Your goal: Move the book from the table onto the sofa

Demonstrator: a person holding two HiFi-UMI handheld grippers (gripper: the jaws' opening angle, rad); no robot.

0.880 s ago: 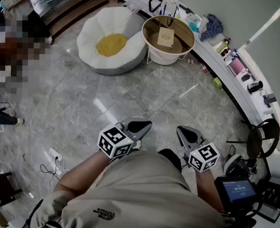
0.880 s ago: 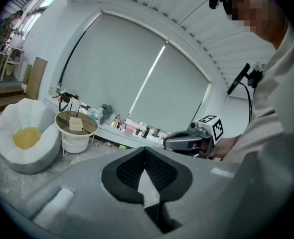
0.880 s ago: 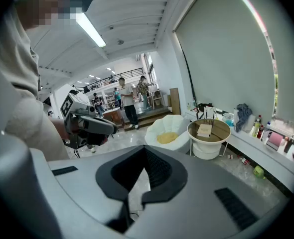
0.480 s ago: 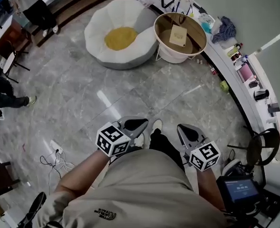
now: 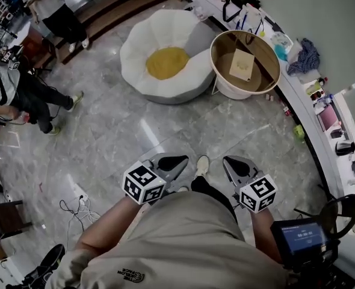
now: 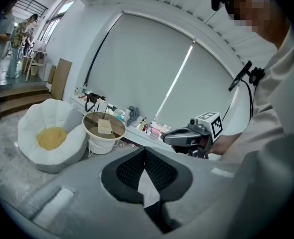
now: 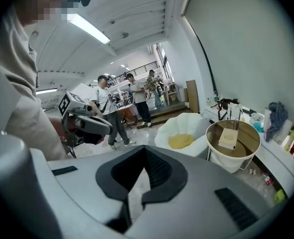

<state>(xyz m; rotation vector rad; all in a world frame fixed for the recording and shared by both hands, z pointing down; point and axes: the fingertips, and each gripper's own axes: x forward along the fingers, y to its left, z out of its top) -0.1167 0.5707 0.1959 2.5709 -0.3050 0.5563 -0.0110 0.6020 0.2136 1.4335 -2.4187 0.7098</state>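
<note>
The flat tan book [image 5: 242, 65] lies mid-tabletop on the round, rimmed wooden table [image 5: 224, 46], just beside the white petal-shaped sofa [image 5: 142, 59]. My left claw [image 5: 175, 161] and right claw [image 5: 237, 166] are both pressed together, empty, well apart from it. Arriving unspread, I'd likely shove the book or tip the table.

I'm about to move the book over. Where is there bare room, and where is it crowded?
On the sofa, the yellow seat cushion lies bare inside the white rim. The round table is bare around the book. The counter along the wall is crowded with clutter.
</note>
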